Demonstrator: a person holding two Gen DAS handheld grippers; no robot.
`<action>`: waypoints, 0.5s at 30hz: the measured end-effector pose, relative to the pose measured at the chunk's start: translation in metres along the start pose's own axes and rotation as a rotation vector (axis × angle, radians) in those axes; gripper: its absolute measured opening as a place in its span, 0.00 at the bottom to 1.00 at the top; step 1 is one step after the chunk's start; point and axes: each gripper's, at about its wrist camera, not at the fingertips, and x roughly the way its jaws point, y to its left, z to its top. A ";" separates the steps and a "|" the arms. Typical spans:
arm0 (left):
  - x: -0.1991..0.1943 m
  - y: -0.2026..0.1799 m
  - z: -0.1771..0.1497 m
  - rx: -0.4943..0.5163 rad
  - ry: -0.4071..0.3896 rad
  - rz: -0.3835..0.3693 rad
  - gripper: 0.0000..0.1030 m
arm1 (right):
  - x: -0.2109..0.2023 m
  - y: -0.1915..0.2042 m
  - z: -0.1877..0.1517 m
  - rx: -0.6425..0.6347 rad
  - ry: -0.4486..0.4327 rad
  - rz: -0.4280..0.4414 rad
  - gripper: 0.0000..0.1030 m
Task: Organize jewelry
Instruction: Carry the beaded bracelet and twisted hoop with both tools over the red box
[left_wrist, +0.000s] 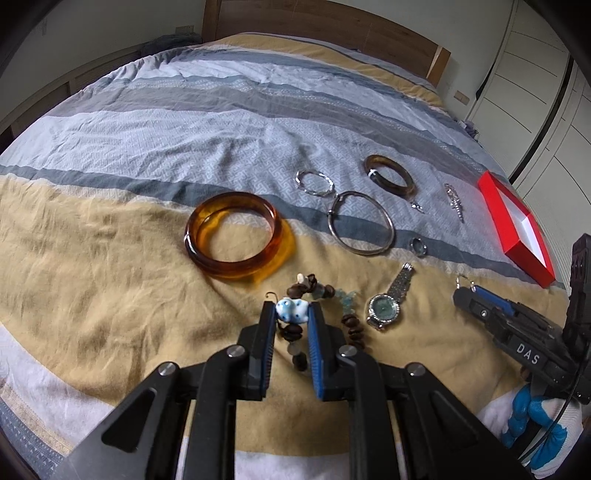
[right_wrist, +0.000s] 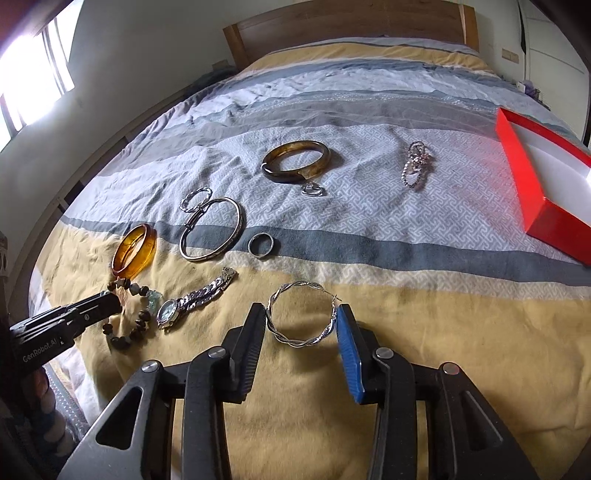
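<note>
My left gripper (left_wrist: 291, 312) is shut on the blue-and-white ceramic bead (left_wrist: 293, 309) of a brown beaded bracelet (left_wrist: 352, 332). The rest of that strand trails on the yellow bedcover below and to the right. In the right wrist view my right gripper (right_wrist: 301, 319) straddles a twisted silver hoop earring (right_wrist: 295, 341) lying on the cover. Both pads touch the hoop's sides. The red box (right_wrist: 554, 225) with a white inside lies open at the far right. From the left wrist view the right gripper (left_wrist: 465, 291) shows at the right, in a white-and-blue gloved hand.
On the striped bedcover lie an amber bangle (left_wrist: 192, 236), a thin silver bangle (left_wrist: 388, 225), a dark brown bangle (left_wrist: 391, 184), a second twisted hoop (left_wrist: 301, 177), a ring (left_wrist: 419, 246), a silver watch (left_wrist: 384, 308) and a small chain (right_wrist: 415, 166). A wooden headboard (right_wrist: 351, 22) stands behind.
</note>
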 end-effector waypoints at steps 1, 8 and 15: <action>-0.005 -0.002 0.001 0.001 -0.005 -0.001 0.15 | -0.007 -0.001 -0.002 0.002 -0.004 0.003 0.38; -0.046 -0.024 0.001 0.029 -0.053 -0.005 0.15 | -0.061 -0.004 -0.017 0.010 -0.055 0.015 0.38; -0.083 -0.056 0.000 0.078 -0.089 0.010 0.15 | -0.117 -0.012 -0.029 0.014 -0.110 0.008 0.38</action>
